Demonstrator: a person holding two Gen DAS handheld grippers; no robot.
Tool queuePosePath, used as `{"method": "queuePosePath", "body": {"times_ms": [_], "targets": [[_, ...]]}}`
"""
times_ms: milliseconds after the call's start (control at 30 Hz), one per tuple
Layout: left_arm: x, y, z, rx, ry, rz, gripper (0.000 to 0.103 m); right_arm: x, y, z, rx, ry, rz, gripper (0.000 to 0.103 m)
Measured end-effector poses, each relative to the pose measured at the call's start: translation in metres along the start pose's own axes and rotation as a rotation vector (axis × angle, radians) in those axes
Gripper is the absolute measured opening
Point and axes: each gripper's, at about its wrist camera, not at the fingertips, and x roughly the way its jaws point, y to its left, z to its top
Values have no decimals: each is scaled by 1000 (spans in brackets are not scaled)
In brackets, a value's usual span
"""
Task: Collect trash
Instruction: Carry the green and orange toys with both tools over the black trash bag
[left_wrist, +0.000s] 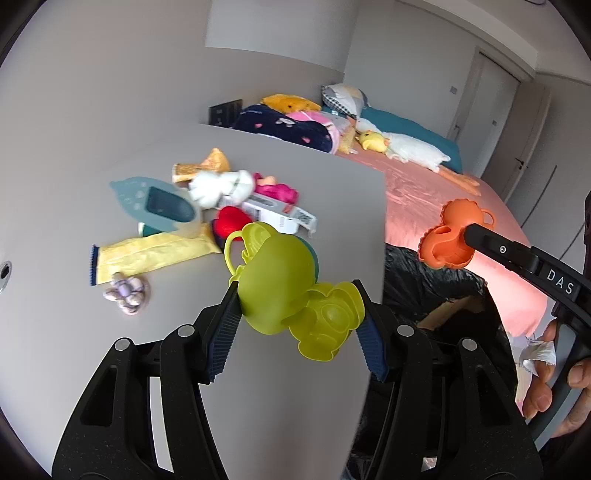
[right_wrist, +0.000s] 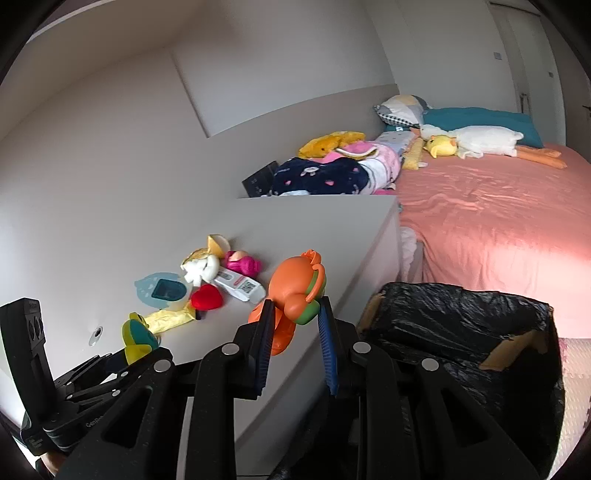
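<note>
We judge this to be the carry step: both grippers are loaded and the drop is not yet made. The left gripper (left_wrist: 297, 314) has its fingers clamped on a green toy (left_wrist: 291, 291), held above the near part of the grey shelf (left_wrist: 332, 192); the right gripper (right_wrist: 295, 321) has its fingers clamped on an orange toy (right_wrist: 295, 288), held just past the shelf's edge, on the side of the bin (right_wrist: 461, 325). The bin, a box lined with a black bag, stands on the floor between shelf and bed (right_wrist: 498, 221), its mouth open. The next move, in our judgement, calls for bringing each toy over that mouth and parting the fingers there, the orange toy first since it hangs nearer. Left on the shelf in a loose pile are a red heart (right_wrist: 207, 297), a white packet (right_wrist: 242, 286), a blue device (right_wrist: 162, 290), a yellow wrapper (right_wrist: 170, 318), a pink toy (right_wrist: 243, 263) and a white plush (right_wrist: 201, 267); a small purple flower (left_wrist: 127, 293) lies apart from them. Little blocks the path, though the shelf's corner lies between the left gripper and the bin, and the two grippers, working close together, could foul one another over the opening.
</note>
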Motion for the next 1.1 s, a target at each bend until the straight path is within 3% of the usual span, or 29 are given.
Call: {"method": "queuePosePath", "body": {"times_ms": [1100], "targets": [[39,-122,6,197,77,-190,57,-62,-102,-4,138,-74,-204,25]]}}
